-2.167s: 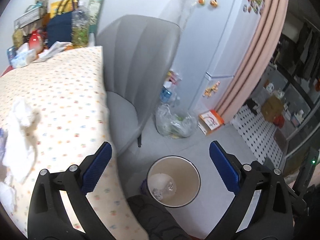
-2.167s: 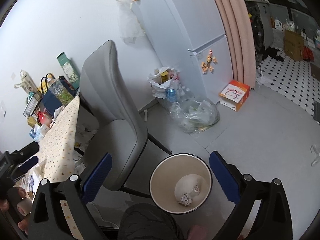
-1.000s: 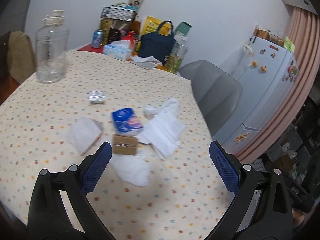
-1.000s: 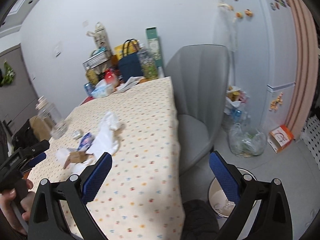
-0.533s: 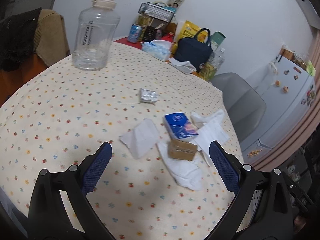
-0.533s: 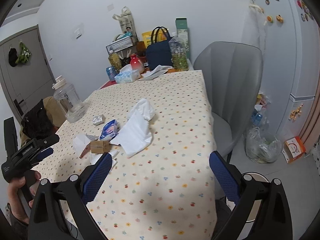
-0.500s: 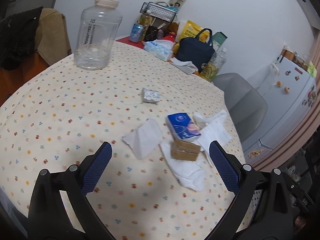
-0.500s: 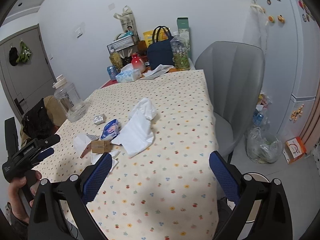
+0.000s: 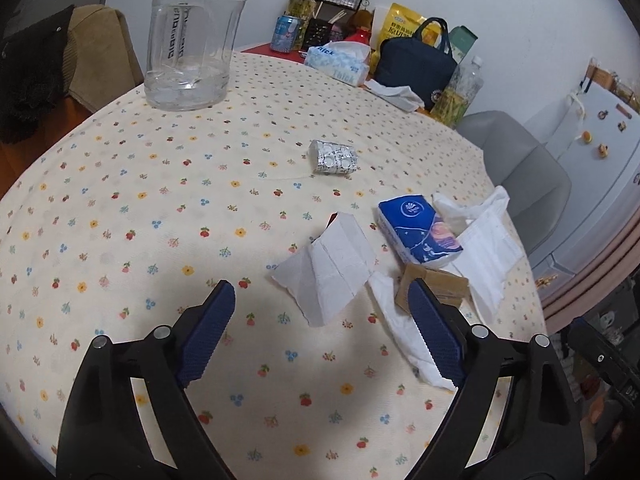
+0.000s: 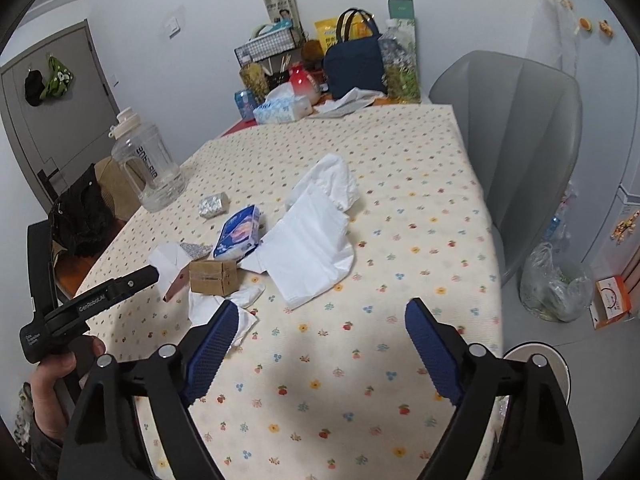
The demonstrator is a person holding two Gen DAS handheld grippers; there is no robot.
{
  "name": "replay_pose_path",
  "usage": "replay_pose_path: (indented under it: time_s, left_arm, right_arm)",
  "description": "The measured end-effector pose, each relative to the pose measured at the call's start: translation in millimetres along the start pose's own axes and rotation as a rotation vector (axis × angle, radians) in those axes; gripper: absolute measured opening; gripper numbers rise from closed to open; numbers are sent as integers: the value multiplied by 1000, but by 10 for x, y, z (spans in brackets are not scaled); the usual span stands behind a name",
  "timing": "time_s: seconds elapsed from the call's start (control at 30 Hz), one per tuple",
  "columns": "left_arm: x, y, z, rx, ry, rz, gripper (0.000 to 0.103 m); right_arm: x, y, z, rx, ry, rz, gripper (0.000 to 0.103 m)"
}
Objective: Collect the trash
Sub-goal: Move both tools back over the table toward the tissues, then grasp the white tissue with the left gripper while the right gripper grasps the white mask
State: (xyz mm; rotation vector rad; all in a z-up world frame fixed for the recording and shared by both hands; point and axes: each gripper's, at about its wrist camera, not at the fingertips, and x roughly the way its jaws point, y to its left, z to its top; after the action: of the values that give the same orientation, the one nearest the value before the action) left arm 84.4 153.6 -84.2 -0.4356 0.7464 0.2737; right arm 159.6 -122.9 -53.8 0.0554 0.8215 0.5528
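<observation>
White tissues (image 9: 326,270) litter the tabletop (image 9: 120,208) around the brown box (image 9: 434,286), landmark for the trash. Both jaws have just been closing a little, nothing between them: left gripper (image 9: 320,332) unclenched short of the folded tissue, right gripper (image 10: 320,340) unclenched beside the crumpled one, likely lining up grabs. Only the right view shows the bin (image 10: 558,364), on the floor past the box.

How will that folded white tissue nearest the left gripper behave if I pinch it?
The folded tissue looks thin and creased, so it should be very light and floppy, probably unfolding and drooping when lifted. Lying flat on the tablecloth, it may slide rather than catch.
</observation>
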Motion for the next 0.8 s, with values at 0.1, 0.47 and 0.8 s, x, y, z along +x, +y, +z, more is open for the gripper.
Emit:
replay_pose_path:
  time_s: [0.1, 0.47, 0.8]
  left_arm:
    - [72, -81, 39, 50, 7, 42, 87]
    - [335, -289, 76, 223, 72, 178, 80]
    - [126, -195, 118, 202, 45, 126, 34]
  right_arm:
    - [153, 40, 35, -10, 27, 4, 81]
    - [585, 90, 117, -27, 115, -7, 76]
    - [881, 185, 157, -51, 156, -19, 31]
